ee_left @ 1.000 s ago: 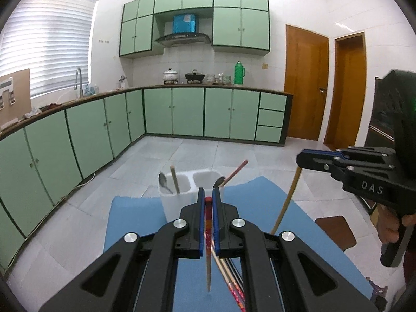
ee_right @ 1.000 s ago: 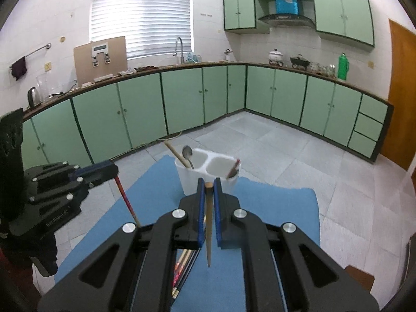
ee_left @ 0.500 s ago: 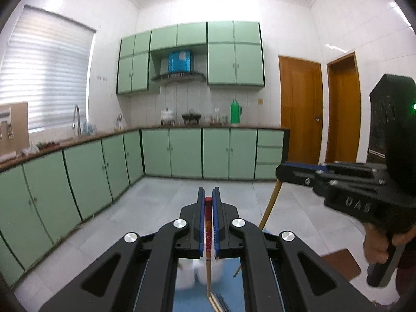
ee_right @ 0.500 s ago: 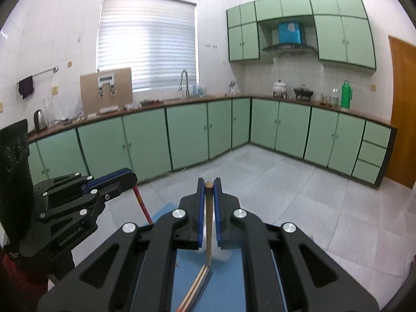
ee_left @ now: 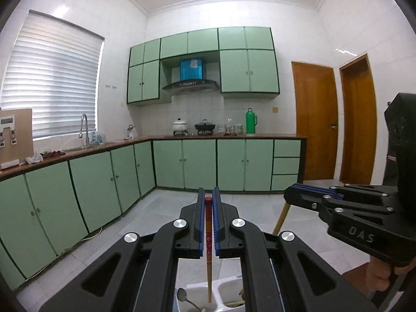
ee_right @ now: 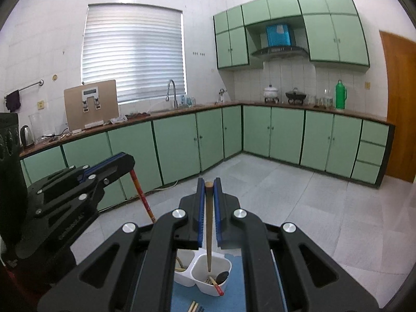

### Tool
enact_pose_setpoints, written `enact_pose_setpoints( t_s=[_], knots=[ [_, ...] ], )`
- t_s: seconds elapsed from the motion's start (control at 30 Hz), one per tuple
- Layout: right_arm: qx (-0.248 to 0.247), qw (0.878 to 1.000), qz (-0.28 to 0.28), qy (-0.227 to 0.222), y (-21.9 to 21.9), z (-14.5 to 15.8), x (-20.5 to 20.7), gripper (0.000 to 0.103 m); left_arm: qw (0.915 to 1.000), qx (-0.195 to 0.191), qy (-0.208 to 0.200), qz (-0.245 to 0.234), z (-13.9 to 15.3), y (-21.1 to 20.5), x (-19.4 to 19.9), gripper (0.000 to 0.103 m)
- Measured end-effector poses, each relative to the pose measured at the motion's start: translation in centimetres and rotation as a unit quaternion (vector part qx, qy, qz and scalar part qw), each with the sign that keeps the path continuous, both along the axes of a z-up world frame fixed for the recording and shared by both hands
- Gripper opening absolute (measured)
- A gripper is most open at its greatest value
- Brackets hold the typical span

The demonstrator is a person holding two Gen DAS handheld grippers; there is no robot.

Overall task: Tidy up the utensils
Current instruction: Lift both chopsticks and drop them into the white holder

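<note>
While both grippers are held high above the blue-covered worktop [ee_right: 235, 280], a single chopstick is carried in each. The left gripper [ee_left: 208, 202] has its jaws clamped on the red-topped wooden chopstick [ee_left: 208, 247], gripped near its decorated upper end, so that the pale shaft hangs almost straight down. The right gripper [ee_right: 208, 192] has its jaws closed on the plain brown wooden chopstick [ee_right: 208, 231], likewise pinched near the top and left hanging tip-down.

The white two-compartment plastic utensil holder [ee_right: 223, 286] is seen directly beneath both sets of jaws, standing on the worktop. In the right wrist view, the brown chopstick's tip is lined up over the right-hand compartment, where a dark spoon [ee_right: 222, 277] and a red-tipped chopstick [ee_right: 217, 286] already lie; pale sticks are seen in the other compartment. In the left wrist view, the red-topped chopstick's tip appears over the divider between the compartments, beside a metal spoon [ee_left: 183, 296].

The coming move is judged to turn on this vertical relation: each long axis is nearly upright, with the holder below, so a straight descent should be enough. The right tip appears the better centred; the left may need a slight sideways shift. More loose chopsticks [ee_right: 193, 306] remain on the worktop.
</note>
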State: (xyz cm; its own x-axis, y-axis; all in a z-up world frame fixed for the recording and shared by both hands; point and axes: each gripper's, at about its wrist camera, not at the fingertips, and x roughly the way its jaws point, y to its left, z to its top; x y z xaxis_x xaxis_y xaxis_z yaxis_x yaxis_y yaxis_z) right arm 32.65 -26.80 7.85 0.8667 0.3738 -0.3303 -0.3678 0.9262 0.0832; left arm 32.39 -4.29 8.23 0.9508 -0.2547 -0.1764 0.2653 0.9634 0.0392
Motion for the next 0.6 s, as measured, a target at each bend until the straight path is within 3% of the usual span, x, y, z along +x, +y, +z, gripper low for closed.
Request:
enact_pose_setpoints(
  t_s=[0.33,0.43,0.5,0.57,0.6],
  knots=[
    [-0.017,0.998,-0.003,0.061,2.1,-5.6,3.9,0.007,0.996,-0.01,0.089,0.003,-5.9,1.2,5.3,0.006],
    [-0.021,0.997,-0.003,0.078,2.4,-6.7,4.2,0.013,0.9957,-0.01,0.092,0.007,-6.3,1.6,5.0,0.022],
    [-0.02,0.997,-0.008,0.077,2.3,-6.8,3.8,0.031,0.9959,-0.013,0.089,0.01,-5.8,1.9,4.3,0.034],
    [-0.01,0.997,-0.011,0.071,1.8,-6.3,3.1,0.036,0.9963,-0.017,0.084,0.011,-5.3,2.2,3.3,0.036],
    [-0.008,0.998,-0.013,0.065,1.6,-6.0,2.6,0.042,0.9965,-0.017,0.08,0.012,-5.1,2.3,2.6,0.043]
  ],
)
